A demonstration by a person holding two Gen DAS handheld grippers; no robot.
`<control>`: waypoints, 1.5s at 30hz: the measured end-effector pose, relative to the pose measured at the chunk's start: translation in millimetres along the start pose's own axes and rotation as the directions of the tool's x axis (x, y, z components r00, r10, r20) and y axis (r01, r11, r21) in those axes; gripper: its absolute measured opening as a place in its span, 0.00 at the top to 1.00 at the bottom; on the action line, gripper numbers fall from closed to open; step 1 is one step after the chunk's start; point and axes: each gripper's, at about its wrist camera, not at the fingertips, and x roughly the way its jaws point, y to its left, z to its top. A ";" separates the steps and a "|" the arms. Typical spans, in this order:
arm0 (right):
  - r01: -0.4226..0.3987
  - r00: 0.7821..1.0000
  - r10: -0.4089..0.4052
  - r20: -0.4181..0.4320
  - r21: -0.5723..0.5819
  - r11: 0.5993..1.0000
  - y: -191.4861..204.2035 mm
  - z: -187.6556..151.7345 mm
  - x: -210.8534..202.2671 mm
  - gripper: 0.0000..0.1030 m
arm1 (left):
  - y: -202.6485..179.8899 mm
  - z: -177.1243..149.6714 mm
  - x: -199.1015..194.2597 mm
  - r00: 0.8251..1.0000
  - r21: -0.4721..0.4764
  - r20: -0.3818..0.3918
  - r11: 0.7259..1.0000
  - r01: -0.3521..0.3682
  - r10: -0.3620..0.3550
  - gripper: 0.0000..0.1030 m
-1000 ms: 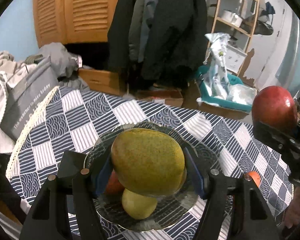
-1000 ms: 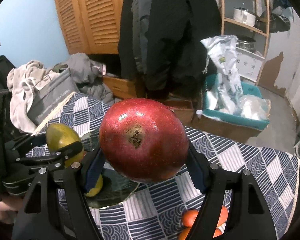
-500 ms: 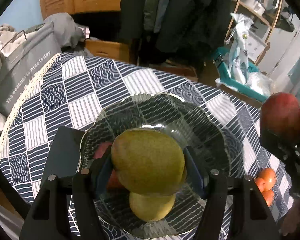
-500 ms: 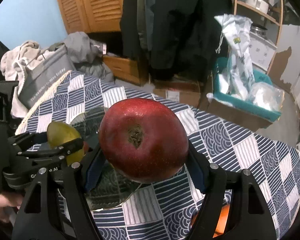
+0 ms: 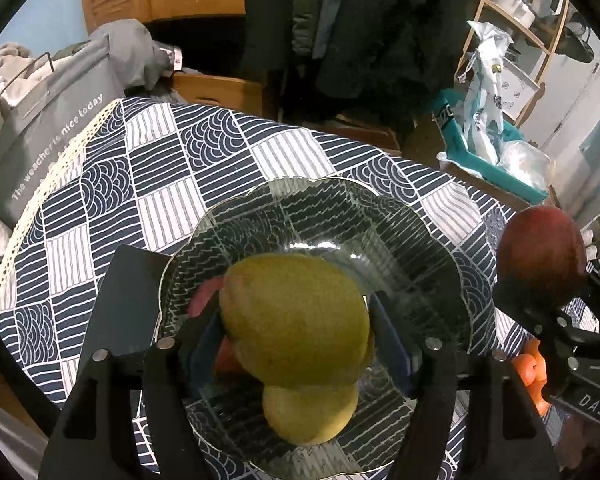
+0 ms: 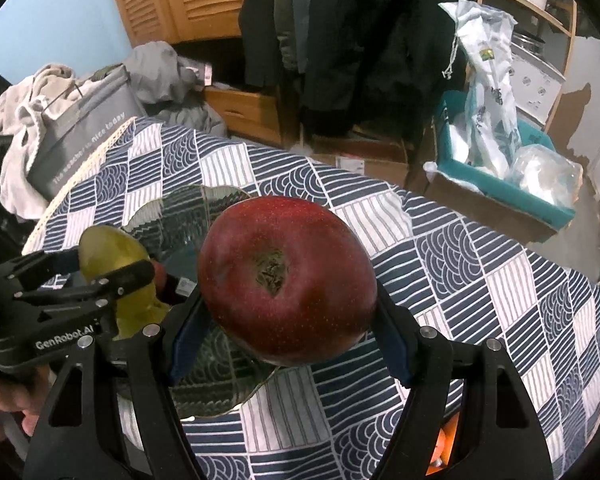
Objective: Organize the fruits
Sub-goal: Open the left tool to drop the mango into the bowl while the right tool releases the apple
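My left gripper (image 5: pixel 296 328) is shut on a green mango (image 5: pixel 294 318) and holds it low over a clear glass plate (image 5: pixel 400 232) on the patterned tablecloth. A yellow-green pear (image 5: pixel 310 414) and a red fruit (image 5: pixel 204 296) lie in the plate beneath it. My right gripper (image 6: pixel 288 304) is shut on a red mango (image 6: pixel 286 280), held above the plate's right rim (image 6: pixel 204 410). The red mango also shows at the right of the left wrist view (image 5: pixel 540 252), and the green mango at the left of the right wrist view (image 6: pixel 112 256).
Small orange fruits (image 5: pixel 534 372) lie on the cloth right of the plate. A grey bag (image 5: pixel 40 132) and clothes stand past the table's left edge. A teal box (image 6: pixel 504 184) with plastic bags sits on the floor behind. Coats and a wooden cupboard are beyond.
Both grippers have tilted down and come lower toward the table. The green mango now hangs closer over the plate, and the red mango has come nearer the plate's right side.
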 end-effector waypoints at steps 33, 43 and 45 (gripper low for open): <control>-0.045 0.988 0.026 -0.155 -0.120 0.992 36.3 -22.5 49.8 0.26 | 21.0 -17.9 -17.6 0.998 0.022 0.015 0.998 -0.065 0.064 0.22; -0.053 0.996 0.048 -0.070 -0.079 0.995 28.7 -6.2 21.8 0.25 | 25.2 -18.2 -23.9 0.998 0.007 0.021 0.998 -0.060 0.060 0.22; -0.045 0.998 0.042 -0.050 -0.071 0.996 26.2 -2.5 13.2 0.25 | 23.7 -17.5 -26.7 0.998 0.007 0.023 0.998 -0.055 0.055 0.22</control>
